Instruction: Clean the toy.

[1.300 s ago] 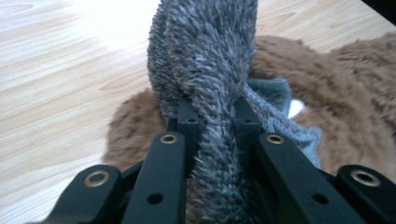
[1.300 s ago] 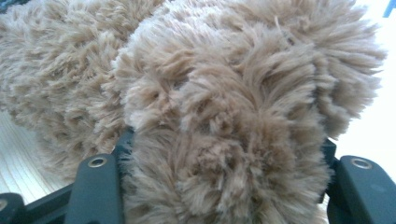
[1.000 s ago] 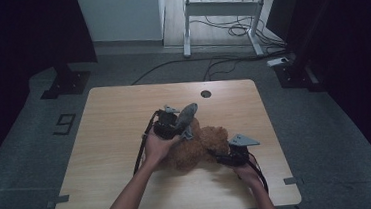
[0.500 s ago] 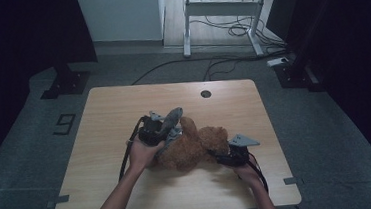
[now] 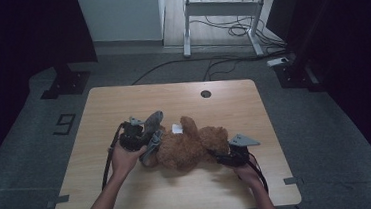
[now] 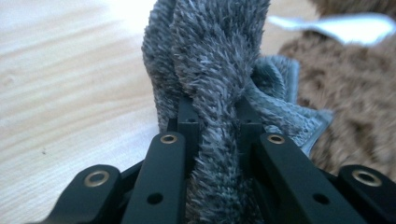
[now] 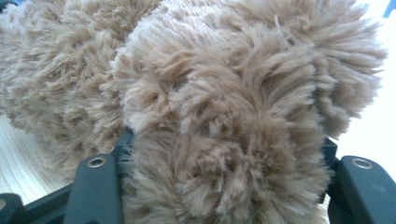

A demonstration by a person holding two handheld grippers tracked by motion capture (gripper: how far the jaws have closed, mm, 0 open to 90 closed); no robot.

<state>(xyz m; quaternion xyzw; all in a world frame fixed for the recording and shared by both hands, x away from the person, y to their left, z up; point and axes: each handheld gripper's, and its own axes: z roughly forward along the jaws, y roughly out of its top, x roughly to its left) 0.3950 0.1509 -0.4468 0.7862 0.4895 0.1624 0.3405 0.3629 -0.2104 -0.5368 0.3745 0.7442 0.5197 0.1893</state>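
Here on the pale wooden desk point(image 5: 130, 194) a fluffy brown teddy bear point(image 5: 189, 145) lies on its back near the middle, a little toward the near edge, head pointing right and a small white fabric tag point(image 5: 177, 128) showing at its far side. The left gripper point(image 5: 148, 140) sits just left of the bear, and its jaws are clamped tight on a grey fuzzy cloth point(image 5: 152, 124); in the left gripper view the grey pile point(image 6: 212, 60) is squeezed into a narrow band between the two black jaws, bunching up above them, with a flatter fold of the same cloth spilling to the right against the brown fur. The cloth stands up from the jaws and touches the bear's left end. The person's left hand point(image 5: 122, 157) wraps the gripper body, a black cable looping down toward the near edge. Over on the right, the right gripper point(image 5: 217, 157) with its grey three-cornered plate point(image 5: 243, 140) is pressed in at the bear's head; in the right gripper view the brown plush point(image 7: 224, 121) bulges between jaws set about half apart, both of them buried in the fur, gripping the head. A small dark round hole point(image 5: 205, 93) marks the desk's far side.
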